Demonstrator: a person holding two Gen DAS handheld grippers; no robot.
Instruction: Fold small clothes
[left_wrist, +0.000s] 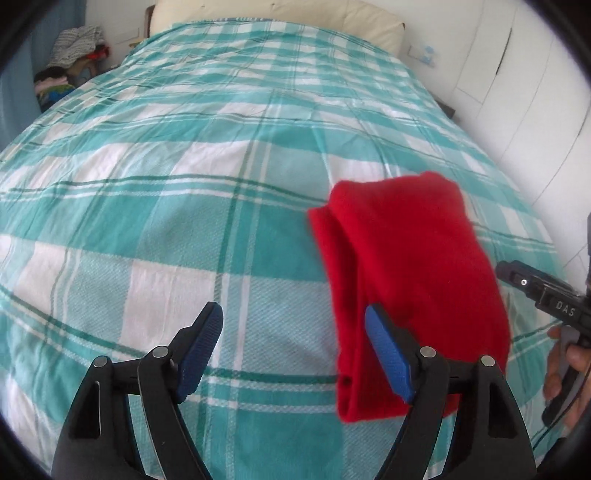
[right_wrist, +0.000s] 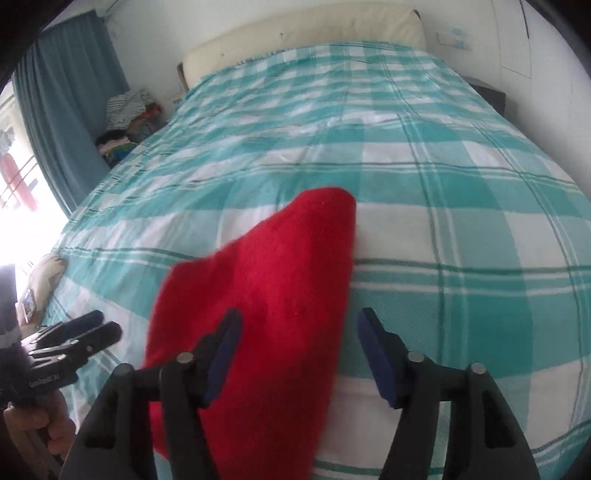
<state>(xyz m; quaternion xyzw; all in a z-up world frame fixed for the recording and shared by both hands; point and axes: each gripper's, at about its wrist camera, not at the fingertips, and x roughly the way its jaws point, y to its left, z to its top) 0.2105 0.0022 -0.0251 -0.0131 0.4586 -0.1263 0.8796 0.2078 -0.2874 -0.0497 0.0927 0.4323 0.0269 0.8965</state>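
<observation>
From the left wrist, the left gripper (left_wrist: 293, 339) stands spread over the plaid bedspread (left_wrist: 184, 166), pinching nothing, red folded garment (left_wrist: 410, 280) beside its right finger. From the right wrist, the right gripper (right_wrist: 299, 339) gapes empty above that garment (right_wrist: 266, 295).

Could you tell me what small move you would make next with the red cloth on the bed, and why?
Probably draw both grippers back. The red cloth already lies folded on the checked bedspread, and the left gripper and right gripper both stand open, gripping nothing, so this fold looks finished.
</observation>
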